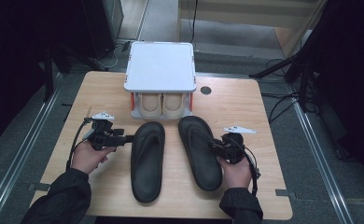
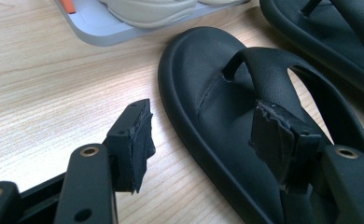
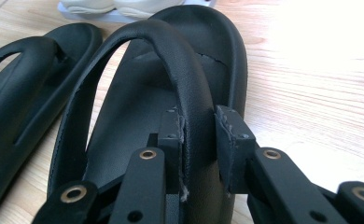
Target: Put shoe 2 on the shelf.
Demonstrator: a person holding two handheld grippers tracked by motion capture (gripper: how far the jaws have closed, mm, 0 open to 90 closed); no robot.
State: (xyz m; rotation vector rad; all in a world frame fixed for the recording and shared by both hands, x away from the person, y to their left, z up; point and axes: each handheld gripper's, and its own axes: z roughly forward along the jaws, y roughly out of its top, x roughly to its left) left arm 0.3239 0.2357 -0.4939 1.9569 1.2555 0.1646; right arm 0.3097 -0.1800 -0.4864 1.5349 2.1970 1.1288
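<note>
High view: two black flip-flops lie side by side at the middle of a pale wooden worktop (image 1: 245, 100), toes toward 12 o'clock, close together but apart. At 12 o'clock from them stands a grey shoe rack (image 1: 160, 65), a beige pair of shoes (image 1: 161, 105) tucked under its flat top.

At 3 o'clock, the right hand-held gripper (image 1: 216, 145) meets the right flip-flop (image 1: 199, 151) at its outer edge; the right gripper view shows its jaws set on either side of the strap (image 3: 189, 88), the left pad against it, the right pad just beside it, a sliver of gap perhaps remaining. Whether the strap is truly pinched cannot be told.

At 9 o'clock, the left hand-held gripper (image 1: 126, 138) points at the left flip-flop (image 1: 147, 161) from the side. In the left gripper view its jaws stand spread wide, one over bare wood, the other over the sandal's strap (image 2: 269, 74) and footbed, nothing pressed between them.

Both flip-flops rest flat on the wood. Dark sleeves enter from 6 o'clock.
</note>
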